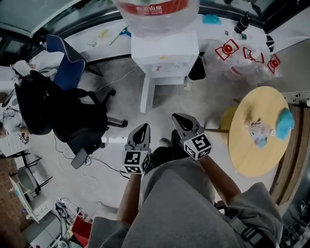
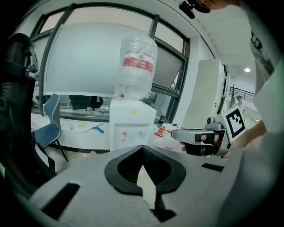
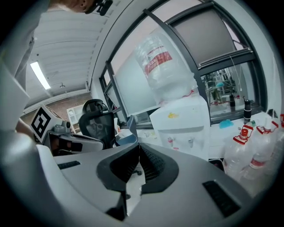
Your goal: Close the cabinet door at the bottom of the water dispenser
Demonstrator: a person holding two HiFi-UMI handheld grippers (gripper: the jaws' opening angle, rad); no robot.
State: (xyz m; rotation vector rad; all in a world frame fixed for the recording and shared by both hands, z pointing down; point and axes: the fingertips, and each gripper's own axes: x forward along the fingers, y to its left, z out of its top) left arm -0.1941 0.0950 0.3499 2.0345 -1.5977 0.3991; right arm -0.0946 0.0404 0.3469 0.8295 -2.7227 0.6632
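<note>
The white water dispenser (image 1: 164,55) stands at the top centre of the head view, with a clear bottle (image 1: 157,12) on top. Its bottom cabinet door (image 1: 147,94) hangs open, swung out toward the left. My left gripper (image 1: 143,126) and right gripper (image 1: 177,117) are side by side over the floor, well short of the dispenser. Both are shut and hold nothing. In the left gripper view, the dispenser (image 2: 131,128) shows beyond the closed left gripper (image 2: 142,147). The right gripper view has the dispenser (image 3: 182,124) past the closed right gripper (image 3: 136,146).
A black office chair (image 1: 63,116) and a blue chair (image 1: 68,58) stand at the left. At the right is a round wooden table (image 1: 252,160) with a bottle and a blue cloth on it. Several empty water bottles (image 1: 242,58) with red caps lie right of the dispenser.
</note>
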